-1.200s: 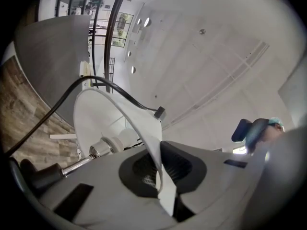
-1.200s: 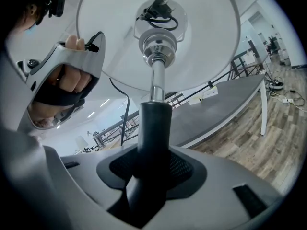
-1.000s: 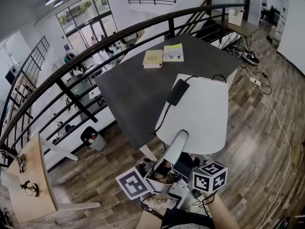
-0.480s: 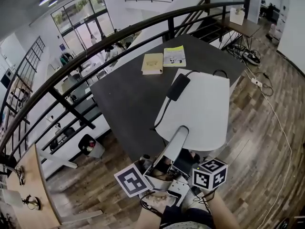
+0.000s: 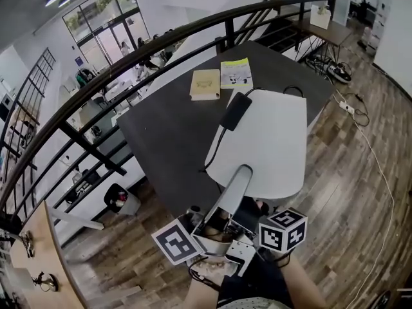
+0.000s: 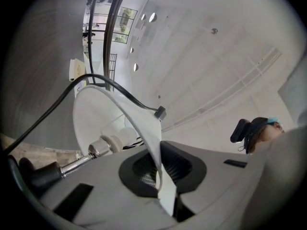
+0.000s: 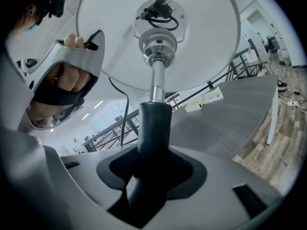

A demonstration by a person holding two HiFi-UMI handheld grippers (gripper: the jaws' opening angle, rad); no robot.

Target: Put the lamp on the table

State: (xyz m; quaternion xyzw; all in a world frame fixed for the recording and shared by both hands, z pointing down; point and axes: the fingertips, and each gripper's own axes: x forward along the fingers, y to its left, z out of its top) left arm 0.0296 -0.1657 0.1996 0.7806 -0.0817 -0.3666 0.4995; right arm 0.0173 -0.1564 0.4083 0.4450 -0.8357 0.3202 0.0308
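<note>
- The lamp [image 5: 262, 140] is held in the air between both grippers, tipped over so that its white shade [image 5: 273, 163] points at the table [image 5: 168, 131]; from the head view the shade covers the table's near right corner
- The left gripper [image 6: 162, 180] is pinched nearly closed on the thin rim of the shade, with the bulb [image 6: 115, 139] in sight inside it
- The right gripper [image 7: 149, 174] is clamped on the black sleeve [image 7: 154, 123] at the foot of the chrome stem [image 7: 157, 80], its jaws standing fairly wide around it
- A black power adapter [image 5: 235, 111] and its cord [image 5: 212, 152] lie on the outside of the shade
- At the table's far end lie a tan book [image 5: 206, 84] and a yellow-edged booklet [image 5: 235, 73], side by side; the rest of the dark top that shows is bare
- A black railing [image 5: 161, 44] runs along the table's far side, with a lower floor and a bin [image 5: 120, 198] beyond it
- Loose cables [image 5: 351, 111] trail over the wood floor [image 5: 351, 192] to the right
</note>
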